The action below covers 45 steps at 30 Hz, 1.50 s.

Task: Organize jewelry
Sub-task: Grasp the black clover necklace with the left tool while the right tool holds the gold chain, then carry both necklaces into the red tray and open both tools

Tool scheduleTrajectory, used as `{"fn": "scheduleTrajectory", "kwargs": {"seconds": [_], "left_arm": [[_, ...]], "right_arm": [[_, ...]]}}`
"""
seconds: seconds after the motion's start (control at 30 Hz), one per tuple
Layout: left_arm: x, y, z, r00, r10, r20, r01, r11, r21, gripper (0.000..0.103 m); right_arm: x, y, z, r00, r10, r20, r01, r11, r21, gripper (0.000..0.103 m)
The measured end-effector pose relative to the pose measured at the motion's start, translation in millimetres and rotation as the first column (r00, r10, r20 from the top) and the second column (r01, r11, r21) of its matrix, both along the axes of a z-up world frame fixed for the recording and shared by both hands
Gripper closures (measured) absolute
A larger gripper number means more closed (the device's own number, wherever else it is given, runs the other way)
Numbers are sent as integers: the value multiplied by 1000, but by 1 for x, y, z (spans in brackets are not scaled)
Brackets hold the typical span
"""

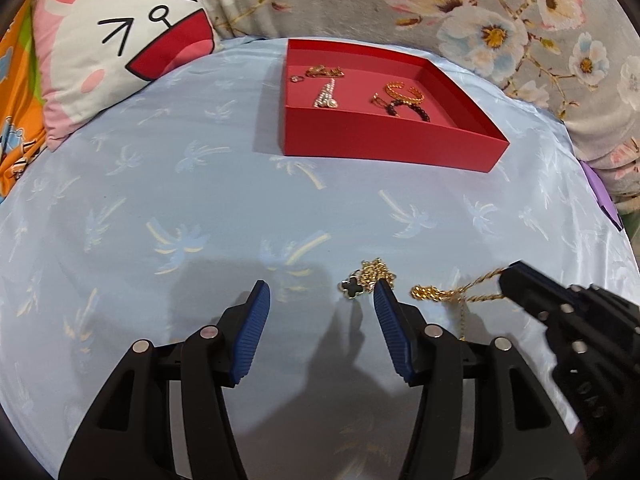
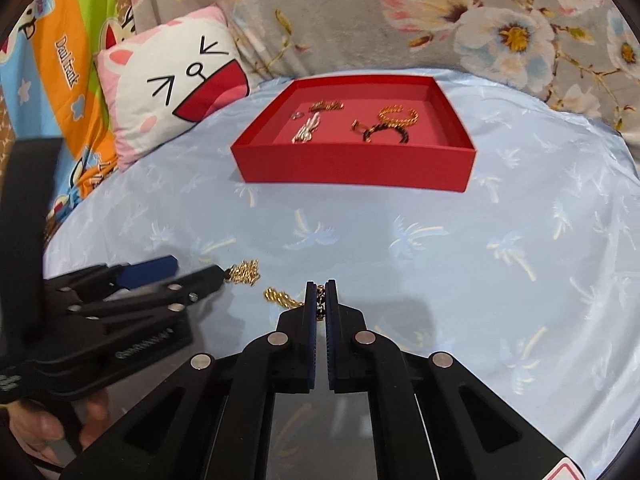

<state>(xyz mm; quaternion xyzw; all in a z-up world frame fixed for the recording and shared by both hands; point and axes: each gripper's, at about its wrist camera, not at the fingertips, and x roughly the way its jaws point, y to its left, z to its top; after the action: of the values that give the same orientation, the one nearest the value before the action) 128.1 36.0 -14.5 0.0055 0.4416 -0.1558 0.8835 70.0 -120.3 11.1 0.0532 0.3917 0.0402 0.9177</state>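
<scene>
We judge the task partly done: several pieces already lie in the red box (image 2: 352, 168), while our right claw (image 2: 320, 300) is closed on a gold rope chain (image 1: 452, 292) and the half-open, empty left claw (image 1: 322, 312) stands beside the clover necklace (image 1: 370, 278) on the bed.

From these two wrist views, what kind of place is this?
Most likely a bedroom, with work done on a bed. The surface is a pale blue palm-print sheet, a cartoon cat pillow lies at its edge, and a floral blanket is bunched behind the red tray of jewelry.
</scene>
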Motion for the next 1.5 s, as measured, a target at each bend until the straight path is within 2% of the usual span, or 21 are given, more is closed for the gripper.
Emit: {"fn": "scheduleTrajectory", "kwargs": {"seconds": [0.23, 0.43, 0.47, 0.67, 0.87, 1.07, 1.13, 1.23, 1.37, 1.5], "left_arm": [[2, -16, -5, 999, -35, 4, 35, 999, 16, 53], [5, -21, -5, 999, -42, 9, 41, 999, 26, 80], [5, -21, -5, 999, -41, 7, 41, 999, 24, 88], [2, -24, -5, 999, -45, 14, 45, 998, 31, 90], [-2, -20, 5, 999, -34, 11, 34, 999, -9, 90], [-10, -10, 47, 998, -23, 54, 26, 998, -62, 90], [-11, -8, 65, 997, -28, 76, 34, 997, -73, 103], [-10, -8, 93, 994, -51, 98, 60, 994, -94, 103], [-7, -15, 126, 982, -69, 175, 81, 994, -67, 103], [-6, -17, 131, 979, -68, 191, 80, 995, -56, 103]], "right_arm": [[-5, -13, 9, 1000, -20, 16, 19, 999, 33, 100], [-4, -20, 8, 999, -31, 14, 30, 998, 61, 100], [-4, -22, 7, 999, -32, 13, 31, 998, 62, 100], [-6, -27, 6, 999, -42, 12, 41, 997, 73, 100], [-13, -36, 18, 998, -53, 37, 50, 994, 96, 100], [-20, -50, 51, 993, -62, 105, 50, 992, 117, 100], [-21, -53, 65, 989, -61, 131, 46, 992, 115, 100], [-19, -58, 91, 983, -54, 174, 36, 994, 105, 100], [-15, -63, 118, 972, -55, 230, 37, 996, 80, 100], [-19, -63, 119, 971, -60, 233, 40, 995, 89, 100]]}}
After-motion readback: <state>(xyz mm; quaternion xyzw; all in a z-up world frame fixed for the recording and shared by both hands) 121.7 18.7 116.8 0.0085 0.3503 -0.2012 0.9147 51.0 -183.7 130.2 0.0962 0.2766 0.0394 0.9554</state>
